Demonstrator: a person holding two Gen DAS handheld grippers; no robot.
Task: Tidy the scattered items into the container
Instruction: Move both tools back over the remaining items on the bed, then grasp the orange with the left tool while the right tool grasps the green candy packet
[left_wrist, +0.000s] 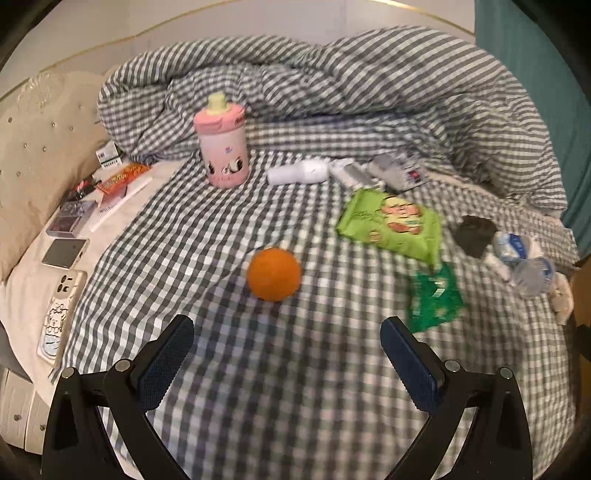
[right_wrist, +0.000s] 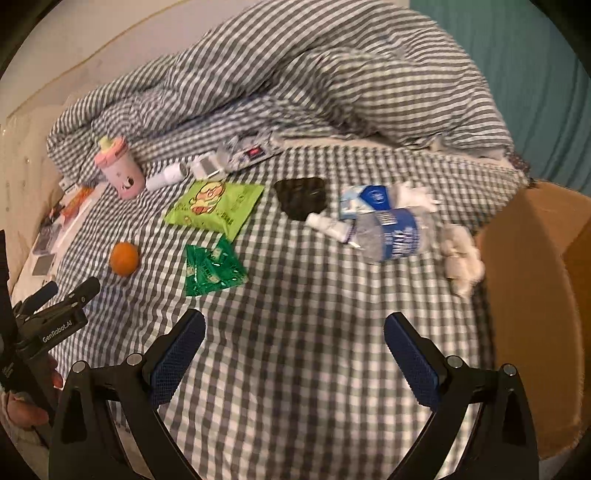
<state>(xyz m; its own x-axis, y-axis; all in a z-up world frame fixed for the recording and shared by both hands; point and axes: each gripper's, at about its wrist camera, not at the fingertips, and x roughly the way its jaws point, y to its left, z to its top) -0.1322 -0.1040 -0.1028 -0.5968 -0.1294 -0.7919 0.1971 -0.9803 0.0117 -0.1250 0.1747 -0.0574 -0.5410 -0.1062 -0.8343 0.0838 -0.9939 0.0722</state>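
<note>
Items lie scattered on a checked bed sheet. An orange (left_wrist: 273, 274) sits just ahead of my open, empty left gripper (left_wrist: 287, 334); it also shows in the right wrist view (right_wrist: 125, 259). A pink cup (left_wrist: 222, 146) stands upright behind it. A light green snack bag (right_wrist: 214, 208), a dark green packet (right_wrist: 213, 271), a black object (right_wrist: 302, 197), a plastic water bottle (right_wrist: 397, 236) and a small white tube (right_wrist: 330, 226) lie ahead of my open, empty right gripper (right_wrist: 294, 330). A cardboard box (right_wrist: 535, 295) stands at the right of the bed. The left gripper (right_wrist: 72, 291) shows at the left.
A rumpled checked duvet (left_wrist: 332, 85) is heaped at the back. Phones (left_wrist: 64, 253), a candy wrapper (left_wrist: 122, 179) and small boxes lie along the left edge by the padded headboard (left_wrist: 40, 147). A white bottle (left_wrist: 299, 172) and crumpled tissue (right_wrist: 461, 258) also lie on the bed.
</note>
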